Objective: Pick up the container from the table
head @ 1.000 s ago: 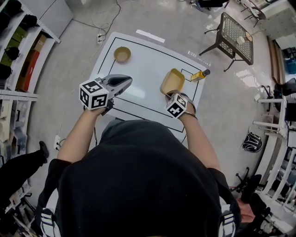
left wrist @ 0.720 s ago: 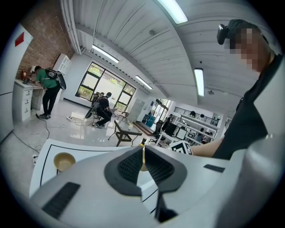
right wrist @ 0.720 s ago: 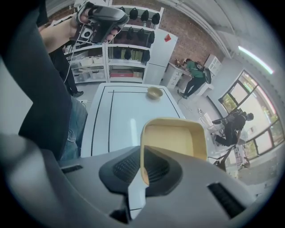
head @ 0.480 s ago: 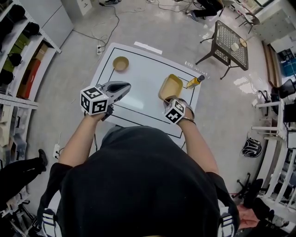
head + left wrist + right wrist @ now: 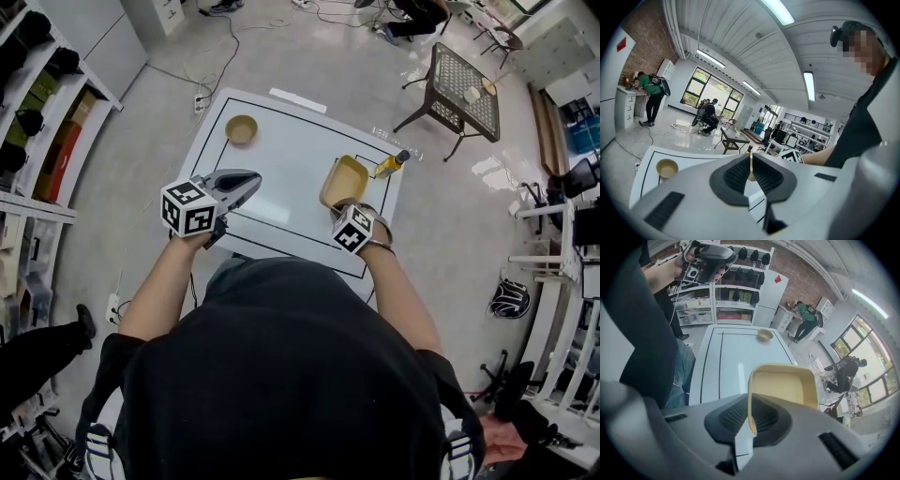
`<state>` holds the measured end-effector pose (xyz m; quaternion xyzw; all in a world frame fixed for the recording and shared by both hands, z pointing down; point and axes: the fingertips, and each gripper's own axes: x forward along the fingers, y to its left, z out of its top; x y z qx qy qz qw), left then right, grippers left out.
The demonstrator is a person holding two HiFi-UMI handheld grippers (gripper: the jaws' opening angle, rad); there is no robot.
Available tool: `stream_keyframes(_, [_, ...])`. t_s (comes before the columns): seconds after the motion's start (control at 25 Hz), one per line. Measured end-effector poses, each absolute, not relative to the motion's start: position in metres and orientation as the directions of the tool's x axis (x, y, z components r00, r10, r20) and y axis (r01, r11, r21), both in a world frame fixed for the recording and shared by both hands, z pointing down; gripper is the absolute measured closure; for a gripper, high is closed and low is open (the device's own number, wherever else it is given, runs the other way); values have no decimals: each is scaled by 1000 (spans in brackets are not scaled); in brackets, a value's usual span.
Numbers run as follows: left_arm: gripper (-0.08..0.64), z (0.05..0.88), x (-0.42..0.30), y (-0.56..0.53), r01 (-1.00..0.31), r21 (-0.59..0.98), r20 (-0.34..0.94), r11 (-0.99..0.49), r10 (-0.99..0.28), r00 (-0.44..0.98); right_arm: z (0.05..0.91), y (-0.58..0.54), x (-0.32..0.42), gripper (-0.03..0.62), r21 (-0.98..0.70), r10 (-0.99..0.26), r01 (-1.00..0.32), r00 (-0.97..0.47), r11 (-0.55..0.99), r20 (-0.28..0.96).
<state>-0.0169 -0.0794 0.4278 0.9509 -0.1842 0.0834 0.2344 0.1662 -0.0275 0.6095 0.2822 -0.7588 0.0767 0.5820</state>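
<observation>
Container (image 5: pixel 344 181), yellow and rectangular, is over the right side of the white surface (image 5: pixel 281 164), its near wall pinched tight in the right hand-held gripper (image 5: pixel 751 404). Left hand-held gripper (image 5: pixel 251 178) hovers over the surface's left side, jaws pressed together on nothing. Small yellow bowl (image 5: pixel 241 129) sits at the surface's far left corner, and there's a little yellow bottle (image 5: pixel 391 165) at its right edge

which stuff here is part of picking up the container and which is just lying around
Part of the job: yellow container, rim pinched in the right claw; the white table.
Just lying about: small bowl on the table's far left; bottle right of the container; left claw, shut on nothing.
</observation>
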Motion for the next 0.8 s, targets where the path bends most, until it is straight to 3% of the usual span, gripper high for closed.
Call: stream_keyframes(0.8, [540,429,2,-77,-367,415,239,-832,-290,927,611,-16,186,575,213,-343,-549,-146,809,928])
